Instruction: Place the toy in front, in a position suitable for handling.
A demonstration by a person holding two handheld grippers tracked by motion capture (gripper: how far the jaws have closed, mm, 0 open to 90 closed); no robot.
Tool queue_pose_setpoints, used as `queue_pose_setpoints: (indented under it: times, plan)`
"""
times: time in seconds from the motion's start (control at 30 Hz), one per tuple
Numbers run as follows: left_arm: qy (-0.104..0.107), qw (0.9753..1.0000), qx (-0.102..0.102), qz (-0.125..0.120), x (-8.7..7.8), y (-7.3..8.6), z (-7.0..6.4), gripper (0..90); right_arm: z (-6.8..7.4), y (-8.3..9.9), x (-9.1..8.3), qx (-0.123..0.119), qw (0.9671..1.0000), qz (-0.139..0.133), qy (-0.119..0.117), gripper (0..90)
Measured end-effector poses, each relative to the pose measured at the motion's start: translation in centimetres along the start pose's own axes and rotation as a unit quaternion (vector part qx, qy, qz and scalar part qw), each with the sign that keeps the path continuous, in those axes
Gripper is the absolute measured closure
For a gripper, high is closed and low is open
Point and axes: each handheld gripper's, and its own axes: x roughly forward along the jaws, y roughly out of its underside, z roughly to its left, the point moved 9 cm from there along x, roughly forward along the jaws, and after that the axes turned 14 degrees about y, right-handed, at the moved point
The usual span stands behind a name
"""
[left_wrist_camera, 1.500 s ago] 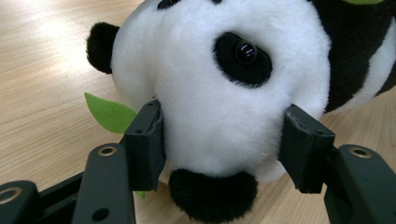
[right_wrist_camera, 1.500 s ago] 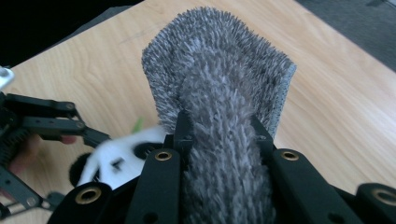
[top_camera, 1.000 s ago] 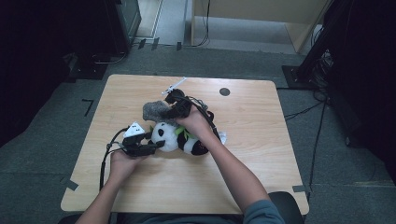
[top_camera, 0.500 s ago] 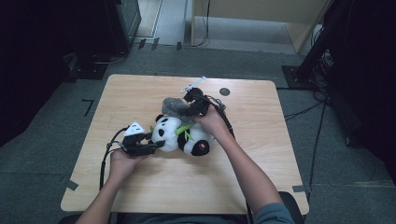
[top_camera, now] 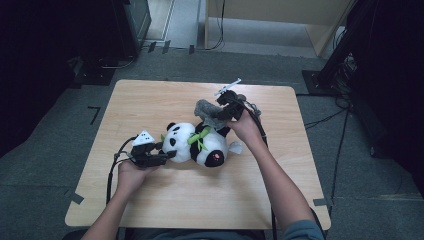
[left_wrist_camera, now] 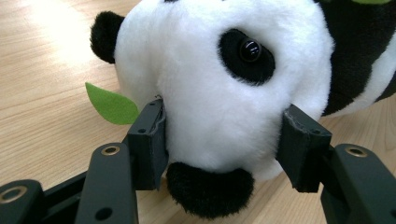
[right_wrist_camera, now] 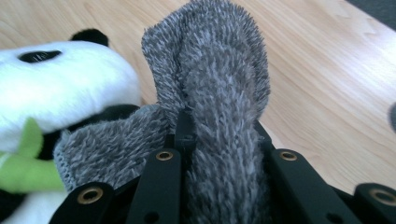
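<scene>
The panda (top_camera: 196,145) lies on its side mid-table (top_camera: 150,100), head toward the person's left. The left gripper (top_camera: 161,158) has its jaws spread wide around the panda's head (left_wrist_camera: 219,88), pads (left_wrist_camera: 150,137) pressed into the plush on both sides — a steadying hold rather than a pinch. The right gripper (top_camera: 223,111) is clamped down on a grey fuzzy cloth (right_wrist_camera: 219,88), bunched up between the jaws and held just above the panda's body.

To do this well, I'd say keep the head pinned low against the wood and bring the cloth across slowly, so the toy doesn't roll or drag along with it.

How the cloth's far end hangs is hard to tell — the right hand (top_camera: 247,129) covers it from above, and the right gripper view cuts off its lower part.
</scene>
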Motion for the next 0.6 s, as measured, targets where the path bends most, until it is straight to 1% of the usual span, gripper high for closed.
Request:
queue_pose_setpoints:
  times: [0.07,0.1,0.17,0.23,0.3,0.4,0.5,0.6]
  plan:
    - [0.0,1.0,0.001,-0.001,0.0,0.0,0.0,41.1,-0.4,0.0,-0.2,0.005,1.0,-0.003,0.003,74.1]
    - [0.001,1.0,0.001,-0.001,0.0,0.0,0.0,41.0,-0.6,-0.1,-0.4,0.004,0.9999,-0.009,0.004,74.2]
    - [0.002,1.0,0.002,-0.001,0.0,0.0,0.0,40.9,-0.9,-0.4,-0.9,0.011,0.9997,-0.021,0.006,74.4]
    - [0.002,1.0,0.003,-0.003,0.0,0.0,0.1,40.7,-0.8,-1.0,-1.5,0.02,0.9992,-0.036,0.003,74.4]
    - [0.002,1.0,0.003,-0.004,0.0,0.0,0.0,40.4,-0.5,-1.7,-2.1,0.022,0.9984,-0.052,-0.003,74.4]
    - [0.001,1.0,0.004,-0.003,0.0,0.1,0.0,40.2,0.5,-2.9,-3.0,0.014,0.9965,-0.081,-0.015,74.3]
    - [0.001,1.0,0.005,-0.004,0.0,0.0,0.0,40.1,2.0,-3.9,-3.6,0.004,0.9947,-0.098,-0.032,74.3]
    - [0.001,1.0,0.006,-0.005,0.0,0.0,0.1,39.9,3.9,-4.5,-3.6,-0.01,0.9933,-0.104,-0.048,74.2]
